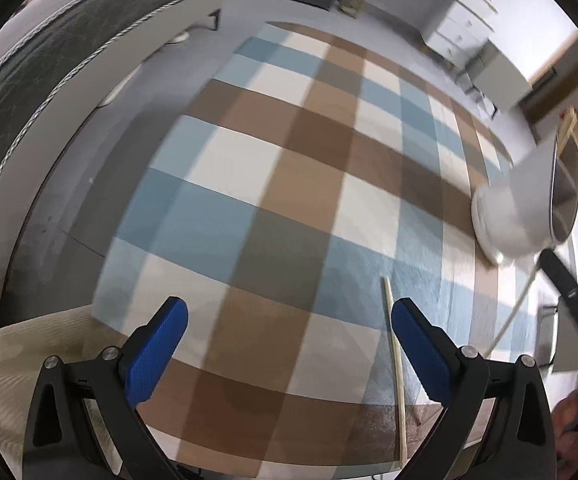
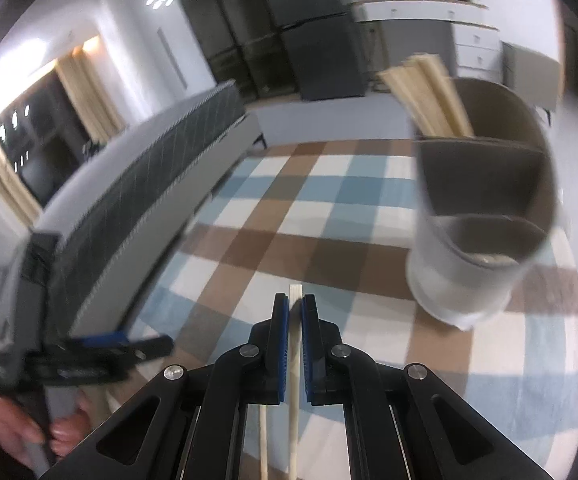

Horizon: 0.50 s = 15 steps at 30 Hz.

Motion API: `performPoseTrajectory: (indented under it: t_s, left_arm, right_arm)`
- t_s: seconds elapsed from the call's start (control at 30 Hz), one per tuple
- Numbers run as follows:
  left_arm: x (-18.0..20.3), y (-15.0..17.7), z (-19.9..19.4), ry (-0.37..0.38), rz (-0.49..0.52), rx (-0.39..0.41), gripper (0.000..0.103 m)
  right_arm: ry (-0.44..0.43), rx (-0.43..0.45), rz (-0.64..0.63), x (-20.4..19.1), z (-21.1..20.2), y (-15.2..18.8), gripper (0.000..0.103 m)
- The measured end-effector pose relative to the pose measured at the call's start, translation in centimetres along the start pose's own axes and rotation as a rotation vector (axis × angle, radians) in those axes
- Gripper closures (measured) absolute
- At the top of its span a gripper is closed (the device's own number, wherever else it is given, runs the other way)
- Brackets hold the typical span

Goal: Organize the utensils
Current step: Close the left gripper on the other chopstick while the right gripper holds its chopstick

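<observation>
My right gripper (image 2: pixel 295 300) is shut on a pale wooden chopstick (image 2: pixel 293 364) that runs along the jaws, its tip sticking out in front. A second pale stick (image 2: pixel 264 440) shows below the jaws. A white divided utensil holder (image 2: pixel 477 248) stands ahead to the right with several wooden chopsticks (image 2: pixel 433 92) in its back compartment. My left gripper (image 1: pixel 289 316) is open and empty above the checked tablecloth (image 1: pixel 289 184). One chopstick (image 1: pixel 395 364) lies on the cloth just inside its right finger. The holder (image 1: pixel 521 208) shows at the right edge.
A grey sofa (image 2: pixel 129 200) runs along the left of the table. A white cable (image 1: pixel 517 312) lies near the holder. The left gripper (image 2: pixel 101 356) and the hand holding it show at the lower left of the right wrist view.
</observation>
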<state>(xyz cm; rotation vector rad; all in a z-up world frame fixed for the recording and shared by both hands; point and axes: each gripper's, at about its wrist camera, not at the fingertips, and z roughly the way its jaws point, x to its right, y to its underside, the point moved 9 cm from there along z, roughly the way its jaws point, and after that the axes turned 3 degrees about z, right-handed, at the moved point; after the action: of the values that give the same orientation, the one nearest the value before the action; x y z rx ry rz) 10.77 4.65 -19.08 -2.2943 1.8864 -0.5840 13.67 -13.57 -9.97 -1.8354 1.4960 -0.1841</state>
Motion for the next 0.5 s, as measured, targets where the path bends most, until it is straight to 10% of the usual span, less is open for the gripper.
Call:
performPoseTrajectory:
  t_s: [0.5]
  left_arm:
    - [5.3,2.1,3.2,0.031,0.087,-0.112,0.016]
  right_arm:
    - [-0.104,0.133,0.179,4.7,-5.0,-0.9,0.098]
